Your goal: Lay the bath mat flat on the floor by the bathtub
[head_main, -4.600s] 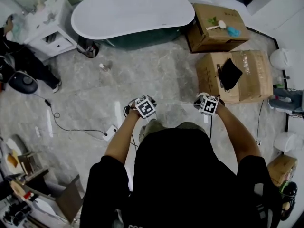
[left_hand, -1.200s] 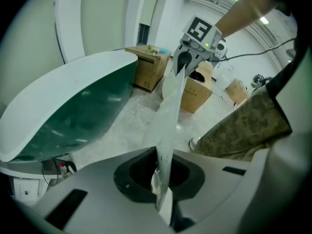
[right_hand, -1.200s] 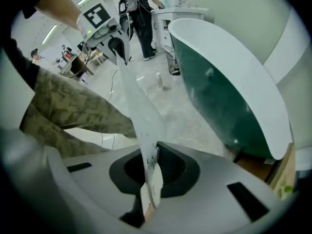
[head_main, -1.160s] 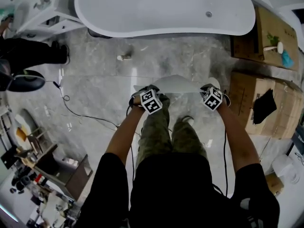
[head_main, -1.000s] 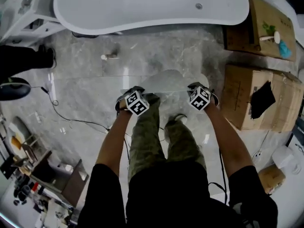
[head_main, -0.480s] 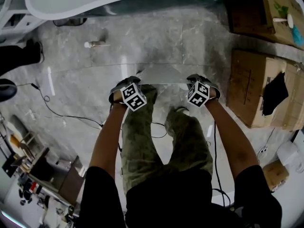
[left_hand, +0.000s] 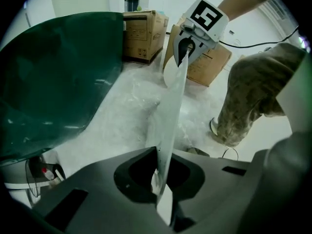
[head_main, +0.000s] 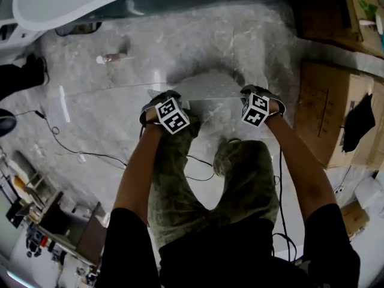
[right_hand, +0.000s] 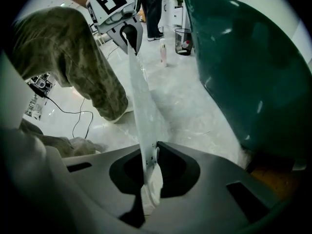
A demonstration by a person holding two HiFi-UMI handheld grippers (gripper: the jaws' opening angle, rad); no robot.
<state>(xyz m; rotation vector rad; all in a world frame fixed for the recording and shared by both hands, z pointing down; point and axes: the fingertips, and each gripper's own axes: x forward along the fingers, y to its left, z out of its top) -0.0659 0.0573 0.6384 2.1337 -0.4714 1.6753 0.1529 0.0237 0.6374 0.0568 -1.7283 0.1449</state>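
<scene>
The bath mat (head_main: 207,87) is a thin pale sheet stretched between my two grippers, low over the grey marble floor in front of the bathtub (head_main: 78,2). My left gripper (head_main: 163,98) is shut on its left corner and my right gripper (head_main: 253,92) on its right corner. In the left gripper view the mat (left_hand: 170,101) runs edge-on from the left gripper (left_hand: 159,177) to the right gripper (left_hand: 185,50), beside the tub's dark green side (left_hand: 53,82). The right gripper view mirrors this: mat (right_hand: 139,96), right gripper (right_hand: 149,165), left gripper (right_hand: 128,33), tub (right_hand: 243,67).
Cardboard boxes (head_main: 336,101) stand at the right, one with a black item (head_main: 359,122) on it. A small bottle (head_main: 111,57) lies on the floor near the tub. Cables (head_main: 78,155) trail at the left. The holder's knees in camouflage trousers (head_main: 240,173) are close behind the grippers.
The view has dropped closer to the floor as the person crouches. Both grippers have carried the mat down and toward the tub, still holding its corners.
</scene>
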